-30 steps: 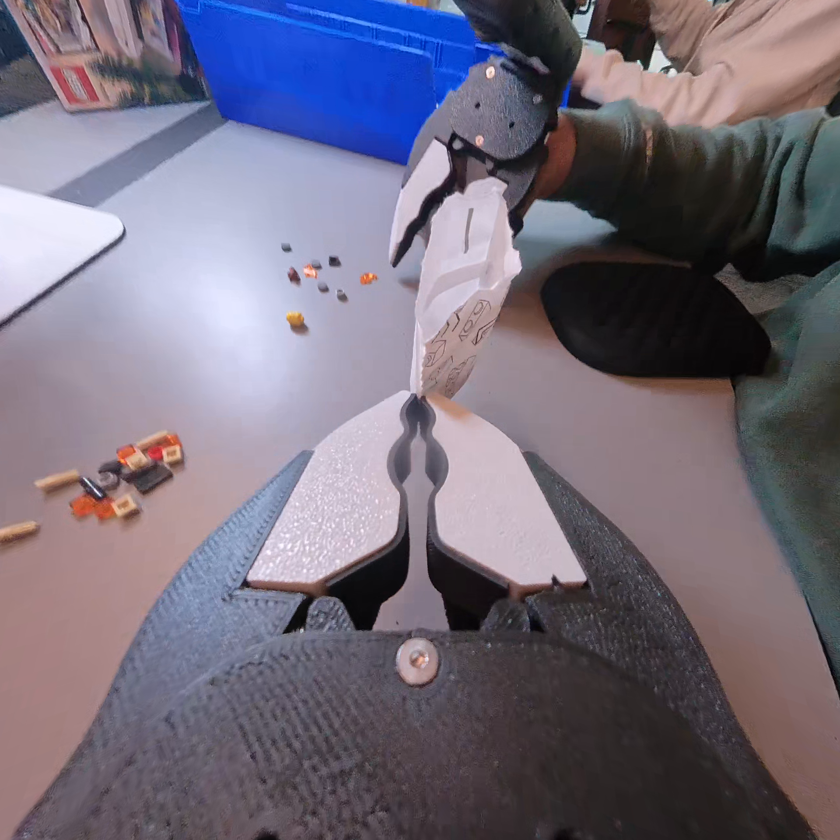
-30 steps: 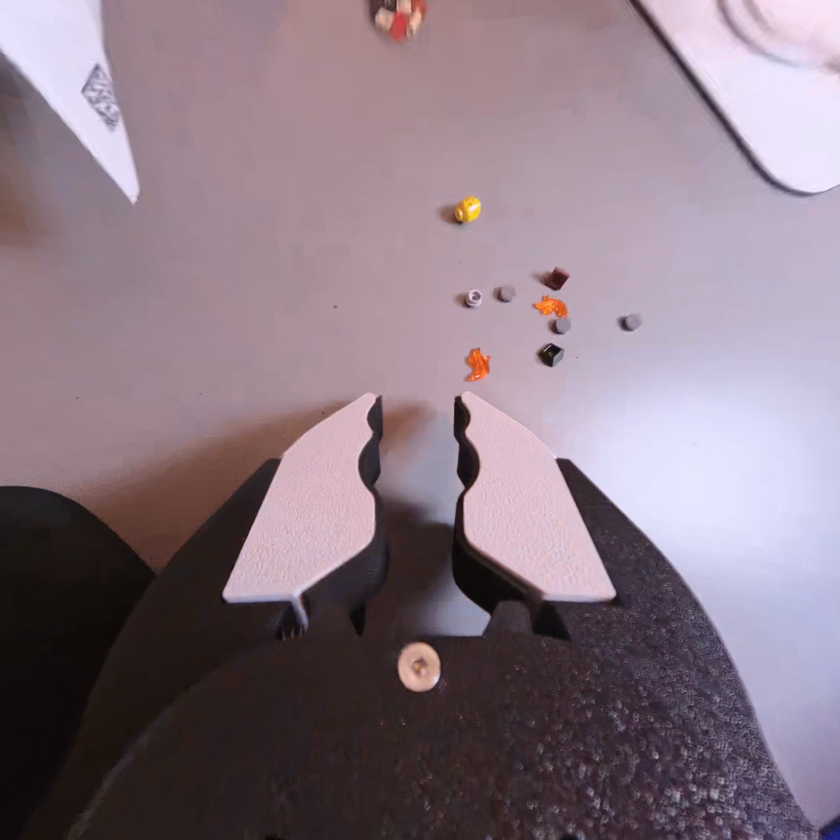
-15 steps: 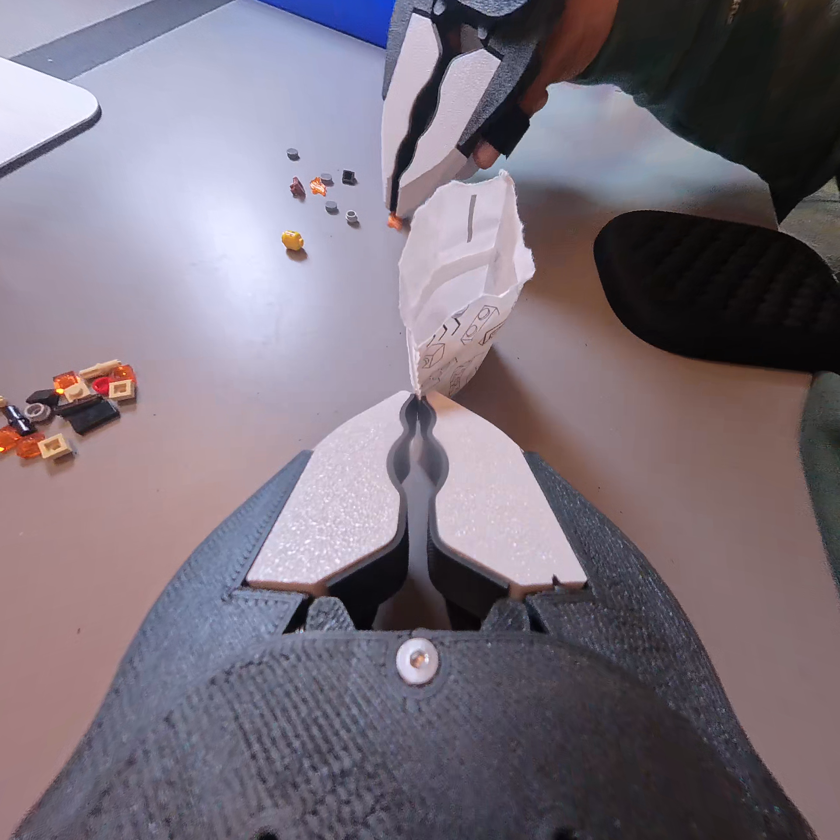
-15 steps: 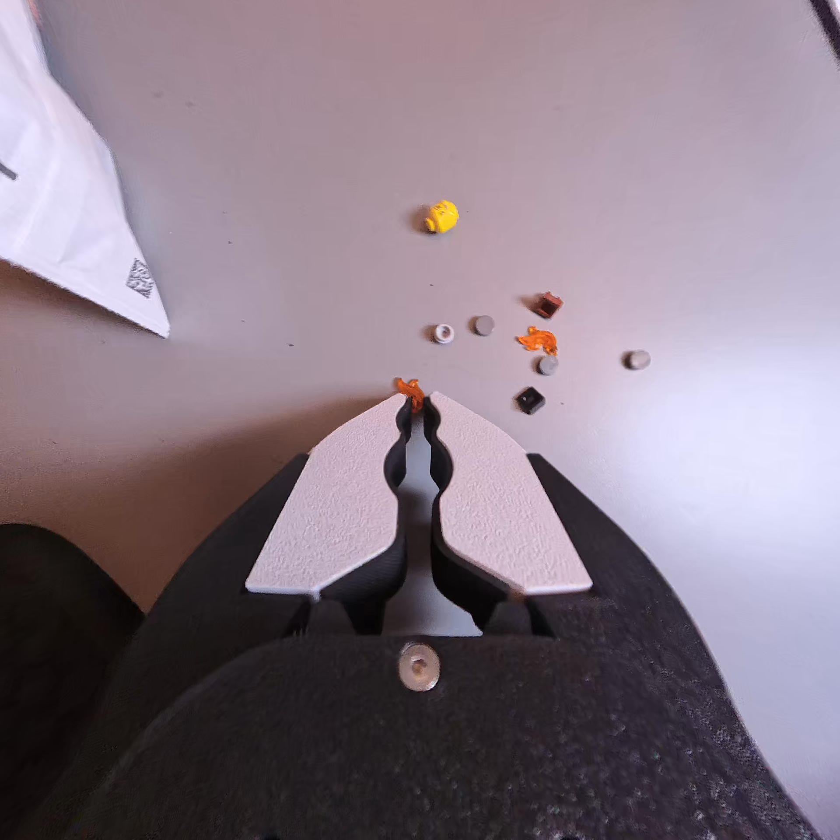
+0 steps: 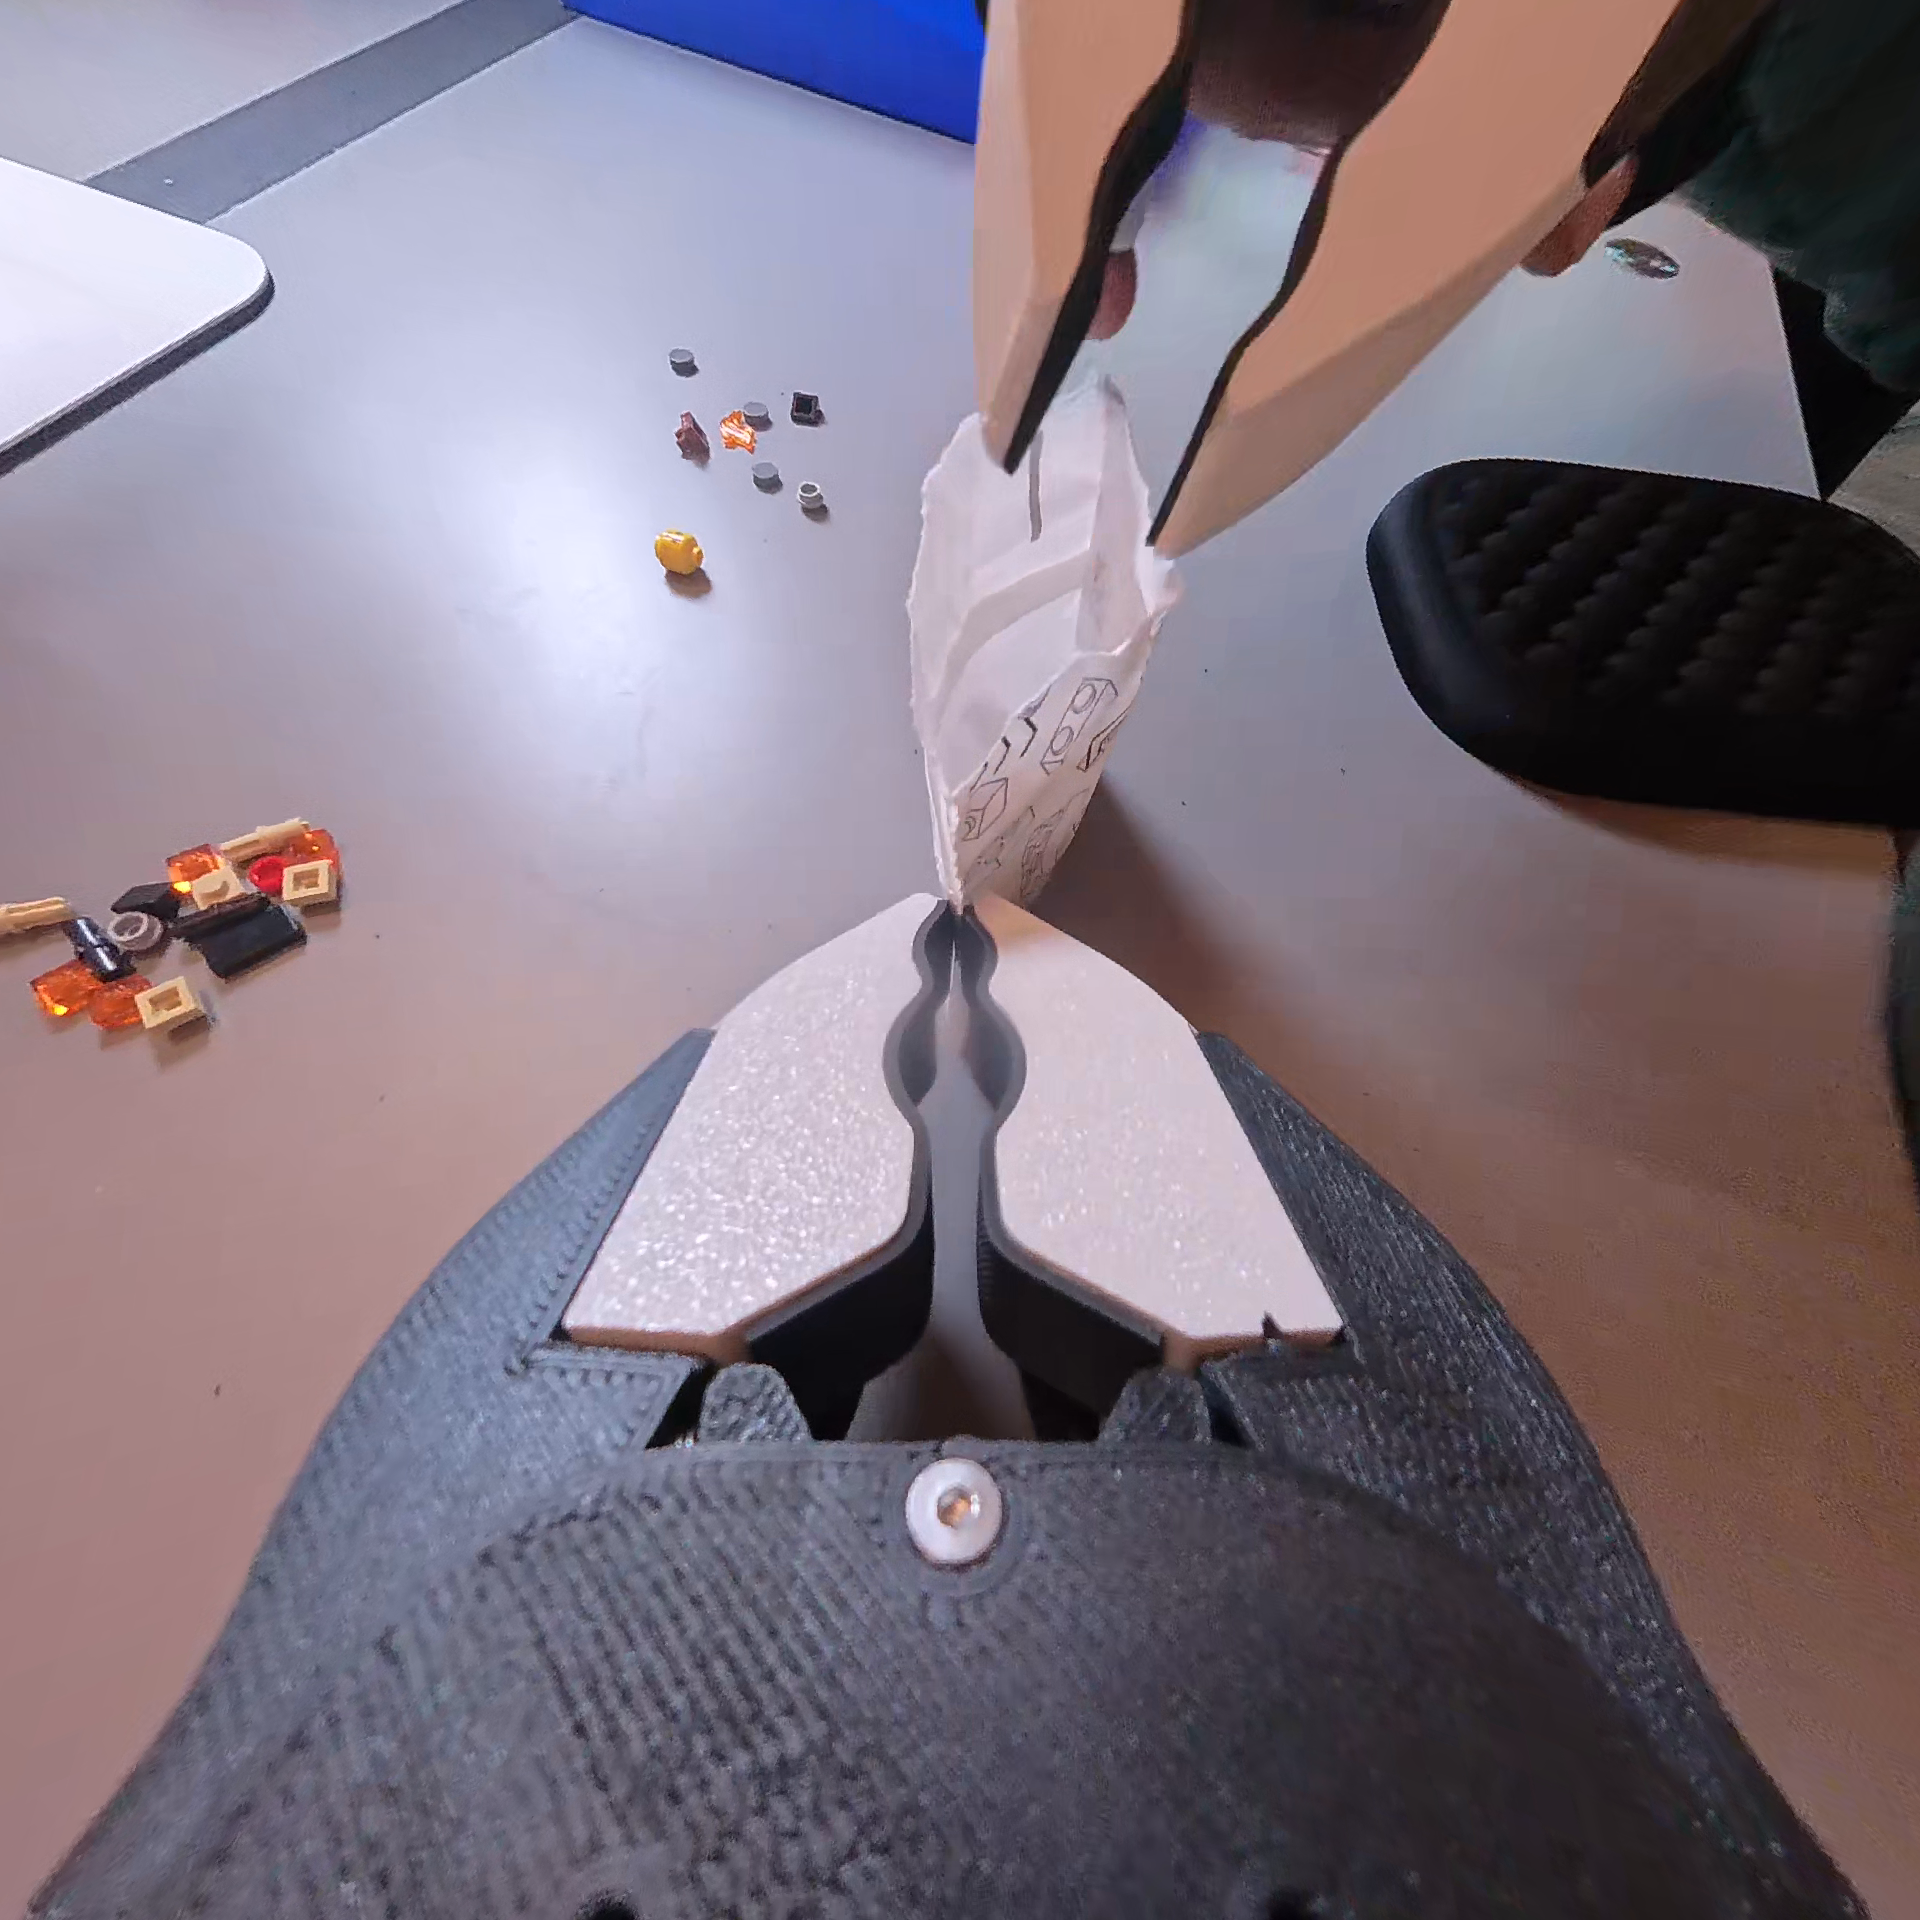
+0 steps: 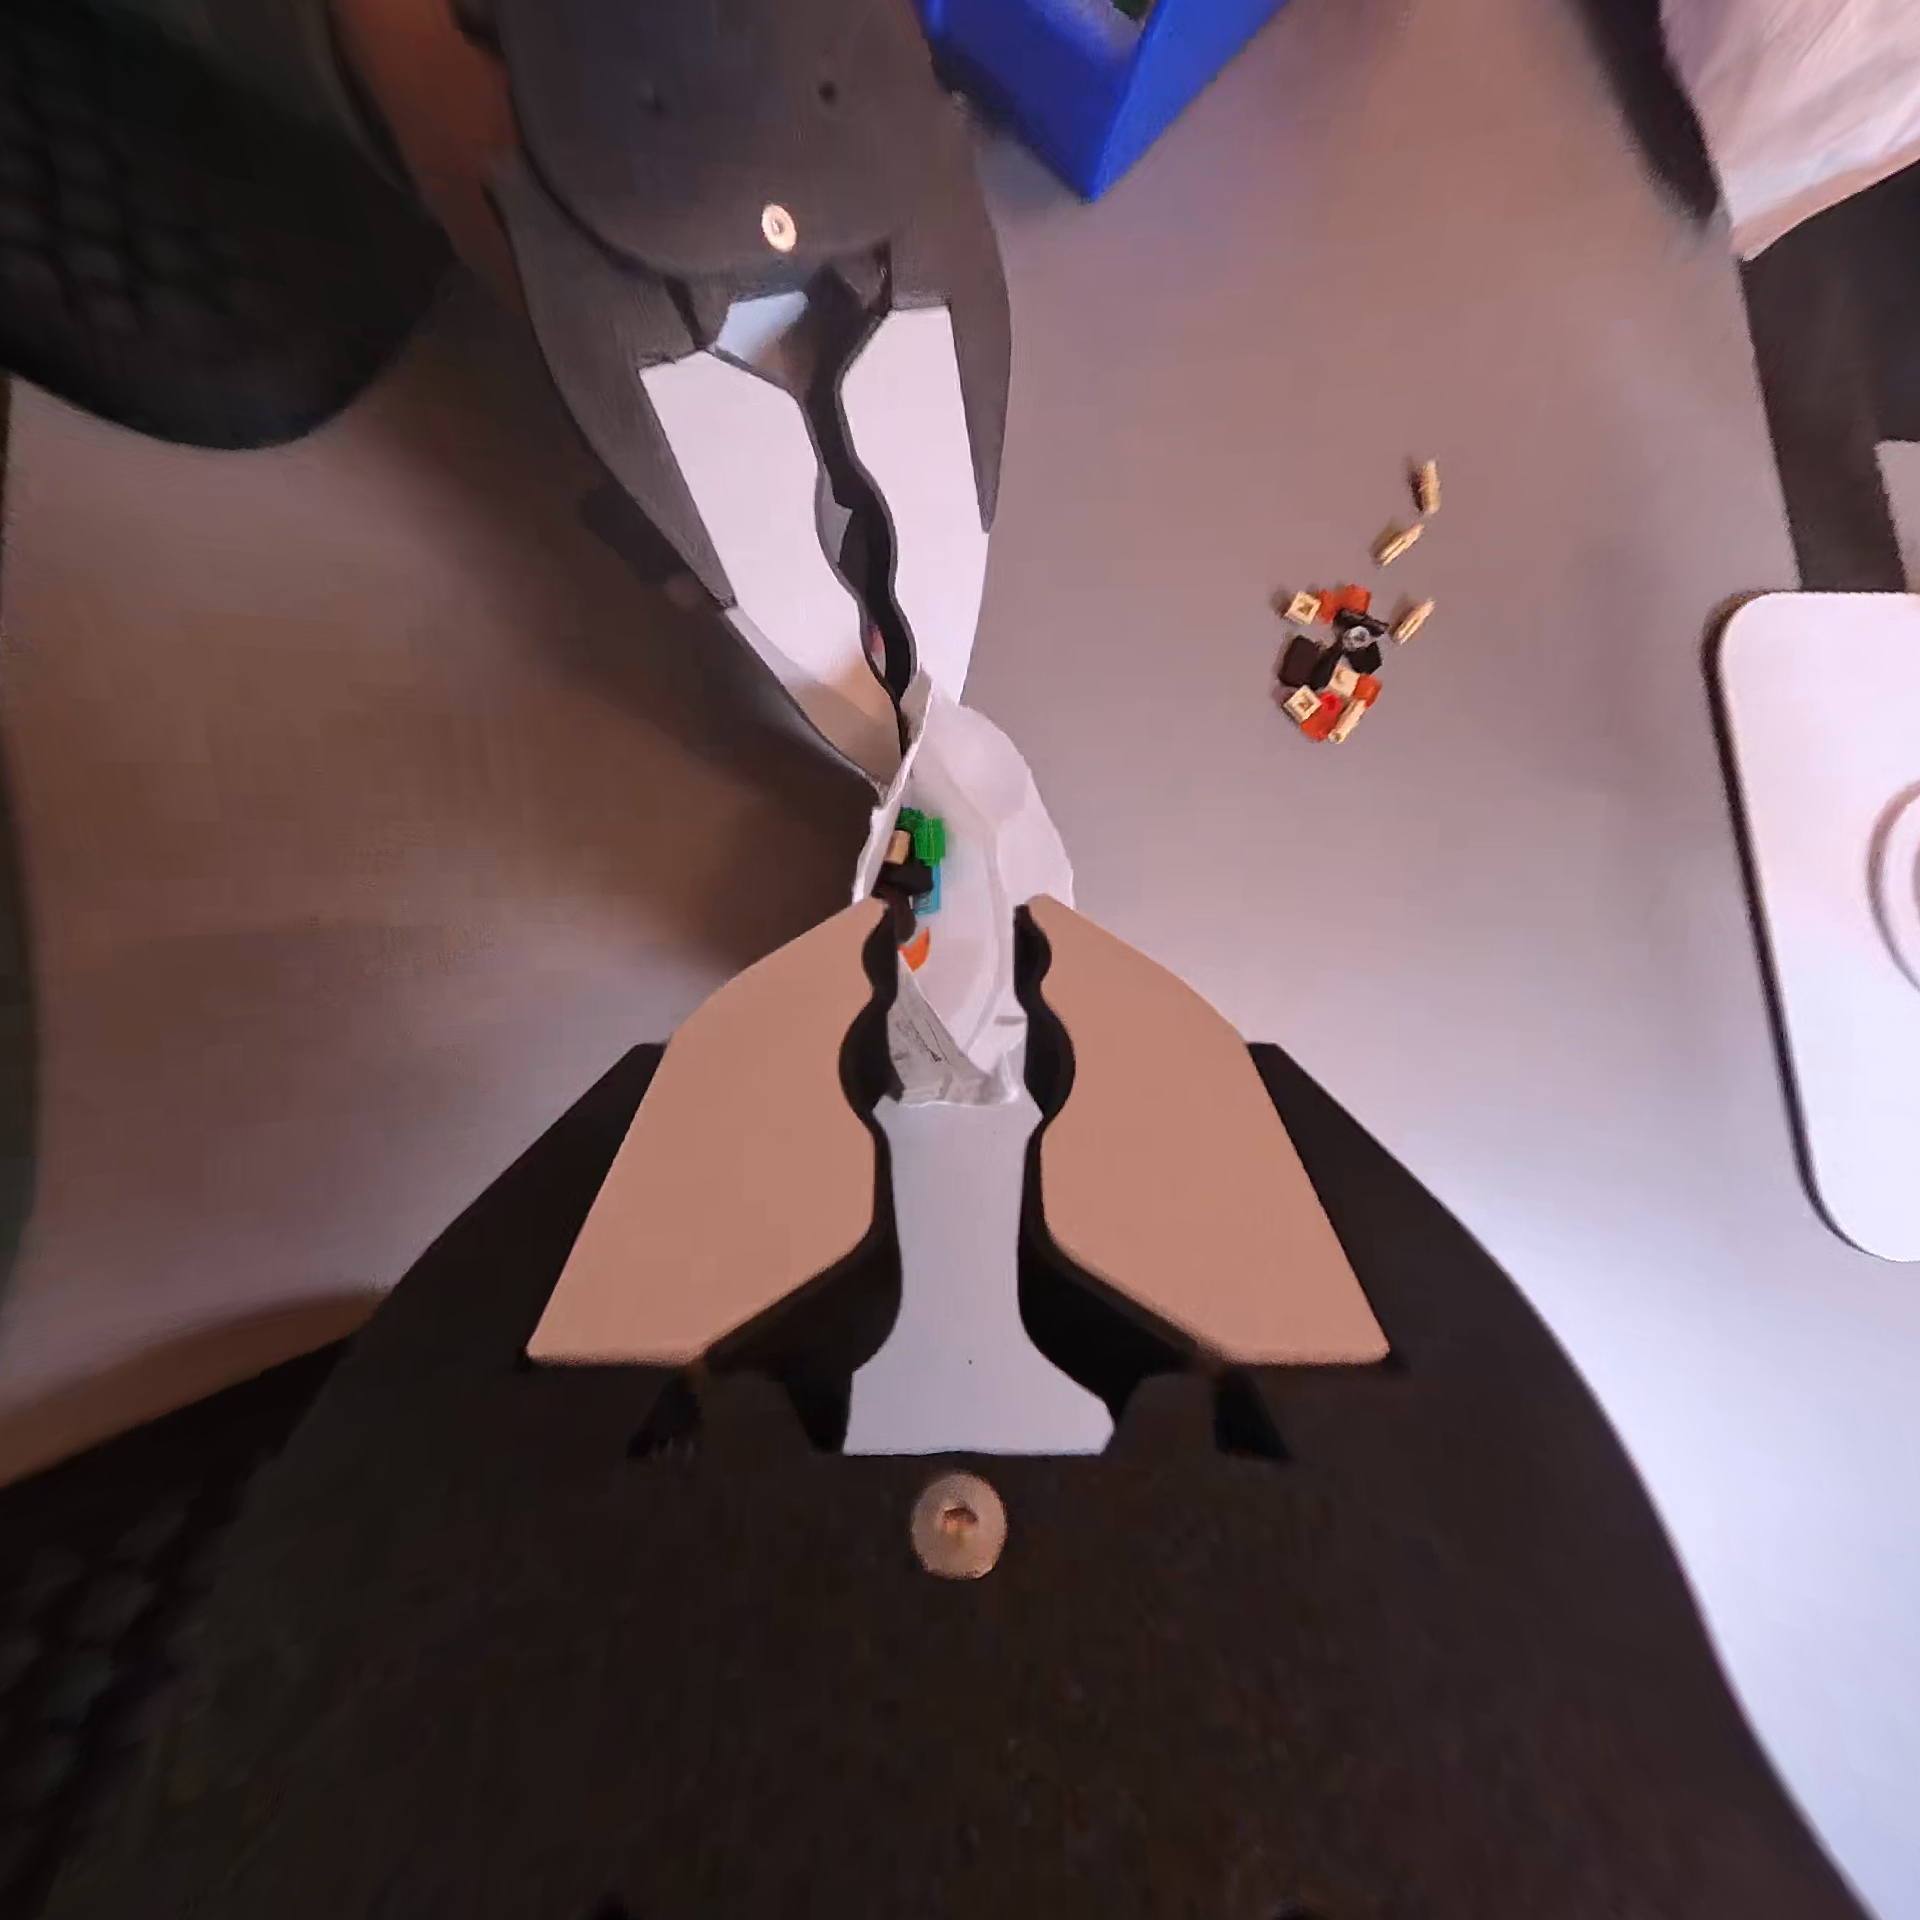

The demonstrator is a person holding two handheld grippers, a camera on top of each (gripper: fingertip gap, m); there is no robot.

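The grey desk is carrying everything, with a blue bin standing along its far edge and a white board lying by its left edge. A white paper bag is being held up above the middle of the desk, so that its torn mouth is being kept wide. One bottom corner is being pinched by the clenched jaws of the left gripper. The right gripper is being held over the mouth with its jaws parted, straddling the rim without visibly pressing it. Small bricks are lying inside the bag. More loose bricks are lying near the left edge, and tiny pieces further back.
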